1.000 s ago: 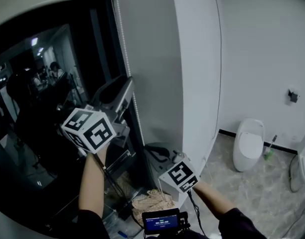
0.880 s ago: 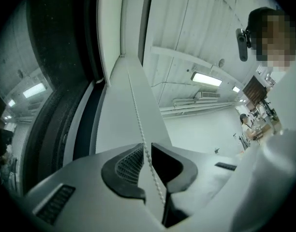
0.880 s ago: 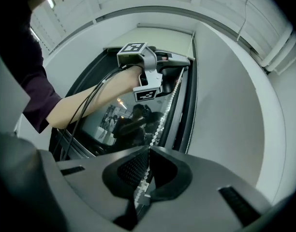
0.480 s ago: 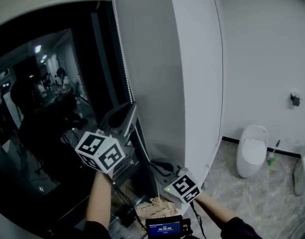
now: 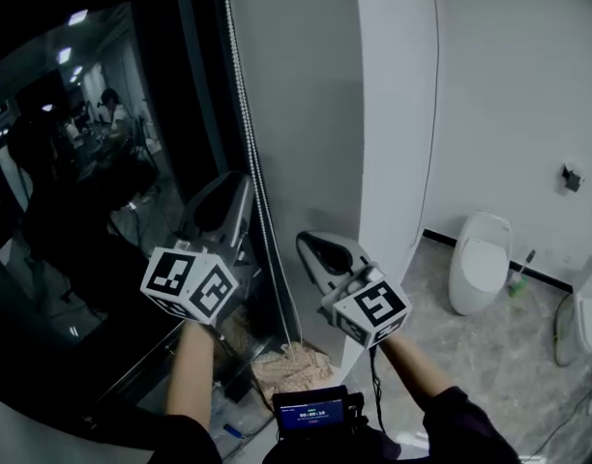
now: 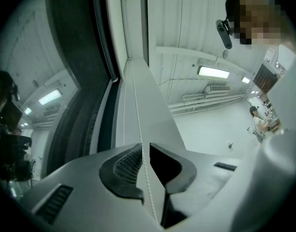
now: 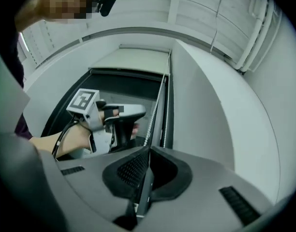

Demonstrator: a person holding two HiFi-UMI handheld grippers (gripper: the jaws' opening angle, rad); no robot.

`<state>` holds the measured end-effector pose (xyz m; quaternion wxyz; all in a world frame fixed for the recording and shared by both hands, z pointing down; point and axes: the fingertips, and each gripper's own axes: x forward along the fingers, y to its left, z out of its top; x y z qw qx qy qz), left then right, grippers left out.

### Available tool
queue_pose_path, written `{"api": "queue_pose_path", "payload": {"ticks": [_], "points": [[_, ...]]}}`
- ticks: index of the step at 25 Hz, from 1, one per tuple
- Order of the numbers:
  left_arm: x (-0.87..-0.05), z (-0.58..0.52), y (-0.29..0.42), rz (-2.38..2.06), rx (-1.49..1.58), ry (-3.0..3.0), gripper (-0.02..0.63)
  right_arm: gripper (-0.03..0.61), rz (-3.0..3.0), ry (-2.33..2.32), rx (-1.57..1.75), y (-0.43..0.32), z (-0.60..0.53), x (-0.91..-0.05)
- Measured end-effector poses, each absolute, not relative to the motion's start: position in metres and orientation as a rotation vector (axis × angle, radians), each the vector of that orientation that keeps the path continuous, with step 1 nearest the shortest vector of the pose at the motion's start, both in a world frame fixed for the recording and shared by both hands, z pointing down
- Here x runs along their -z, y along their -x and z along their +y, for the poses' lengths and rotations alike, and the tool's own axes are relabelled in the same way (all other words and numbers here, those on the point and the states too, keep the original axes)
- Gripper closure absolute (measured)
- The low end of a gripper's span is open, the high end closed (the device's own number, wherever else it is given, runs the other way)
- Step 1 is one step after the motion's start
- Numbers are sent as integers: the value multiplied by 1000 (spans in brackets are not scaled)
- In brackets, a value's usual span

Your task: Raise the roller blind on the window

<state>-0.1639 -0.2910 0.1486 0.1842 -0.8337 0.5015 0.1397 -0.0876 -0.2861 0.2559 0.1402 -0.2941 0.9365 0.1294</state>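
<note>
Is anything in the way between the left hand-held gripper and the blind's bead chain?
Nothing visible is. The bead chain runs through the narrow gap between the jaws of the left hand-held gripper, and the right hand-held gripper is shut on the same chain.

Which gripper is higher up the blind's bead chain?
The left gripper, in front of the dark window. Its jaws sit higher along the bead chain than the right gripper, which is lower, against the grey wall.
</note>
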Motion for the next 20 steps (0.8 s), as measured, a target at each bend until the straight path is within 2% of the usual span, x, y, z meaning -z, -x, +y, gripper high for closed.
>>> {"api": "queue_pose_path", "payload": {"ticks": [8, 20], "points": [[-209, -288, 172, 1531, -391, 2354, 594, 571, 2666, 877, -336, 81, -290, -240], [-219, -293, 159, 1503, -291, 2367, 594, 571, 2632, 846, -374, 92, -283, -210]]}}
